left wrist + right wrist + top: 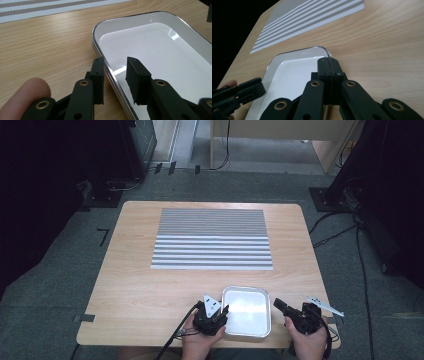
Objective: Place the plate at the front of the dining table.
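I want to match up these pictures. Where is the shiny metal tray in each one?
High view: the metal tray sits at the table's near edge, between the left gripper and the right gripper.
Left gripper view: the tray fills the right side; its left rim runs between the two black jaws.
Right gripper view: the tray lies lower left, behind the closed jaws.
Shared landmark: the striped mat, beyond the tray.

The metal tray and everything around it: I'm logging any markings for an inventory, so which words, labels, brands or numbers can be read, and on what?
None can be read: no text anywhere.
Metal tray: plain shiny surface, no stamp or label.
Striped placemat: grey and white stripes, no lettering.
Left gripper and right gripper: black parts with screws, no markings.
Wooden table: bare wood grain.
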Available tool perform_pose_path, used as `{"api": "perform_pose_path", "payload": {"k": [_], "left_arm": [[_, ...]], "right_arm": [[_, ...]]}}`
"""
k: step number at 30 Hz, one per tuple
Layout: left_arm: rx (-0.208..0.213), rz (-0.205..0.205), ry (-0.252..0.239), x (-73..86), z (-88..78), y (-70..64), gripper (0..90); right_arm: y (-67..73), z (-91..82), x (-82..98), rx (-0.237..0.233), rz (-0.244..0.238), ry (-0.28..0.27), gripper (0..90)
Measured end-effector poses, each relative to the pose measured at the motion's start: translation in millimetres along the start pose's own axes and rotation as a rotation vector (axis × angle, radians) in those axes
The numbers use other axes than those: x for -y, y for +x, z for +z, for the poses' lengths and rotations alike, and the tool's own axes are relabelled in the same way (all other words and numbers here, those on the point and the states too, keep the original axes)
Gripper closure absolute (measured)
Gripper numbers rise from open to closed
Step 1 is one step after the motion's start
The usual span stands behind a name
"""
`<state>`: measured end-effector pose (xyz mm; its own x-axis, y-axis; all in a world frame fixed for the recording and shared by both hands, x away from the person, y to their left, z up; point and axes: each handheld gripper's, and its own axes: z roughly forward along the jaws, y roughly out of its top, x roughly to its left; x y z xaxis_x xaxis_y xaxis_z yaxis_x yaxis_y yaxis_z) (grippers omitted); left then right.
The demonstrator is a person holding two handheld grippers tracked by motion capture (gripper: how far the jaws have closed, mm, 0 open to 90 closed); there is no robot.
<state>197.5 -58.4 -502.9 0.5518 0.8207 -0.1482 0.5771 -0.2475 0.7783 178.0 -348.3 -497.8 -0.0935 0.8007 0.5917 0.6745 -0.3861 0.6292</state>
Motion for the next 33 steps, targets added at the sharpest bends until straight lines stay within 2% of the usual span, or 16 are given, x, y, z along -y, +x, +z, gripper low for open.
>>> {"api": "perform_pose_path", "payload": {"k": [1, 5, 10, 17, 27, 33], "left_arm": [[0.002, -0.006, 0.000, 0.0, -0.2, 0.2, 69.8], [0.003, -0.004, -0.005, -0.1, -0.8, 0.3, 70.5], [0.002, -0.003, -0.002, 0.0, -0.6, 0.4, 70.9], [-0.001, -0.002, -0.002, 0.0, -0.6, 0.2, 71.6], [-0.007, -0.003, -0.005, 0.5, -0.9, 0.2, 73.2], [-0.011, -0.006, -0.009, 1.1, -1.5, -0.2, 74.6]], "right_arm": [[0.5, 2.4, 1.4, -0.014, 0.014, 0.027, 90.0], [-1.8, 3.9, 1.9, -0.032, 0.043, 0.044, 90.0], [-4.0, 7.0, 3.7, -0.033, 0.054, 0.071, 89.4], [-2.0, 8.7, 4.8, -0.051, 0.057, 0.076, 88.5], [-4.9, 7.6, 4.2, -0.034, 0.072, 0.070, 88.2], [-6.7, 9.7, 5.0, -0.039, 0.087, 0.098, 87.9]]}}
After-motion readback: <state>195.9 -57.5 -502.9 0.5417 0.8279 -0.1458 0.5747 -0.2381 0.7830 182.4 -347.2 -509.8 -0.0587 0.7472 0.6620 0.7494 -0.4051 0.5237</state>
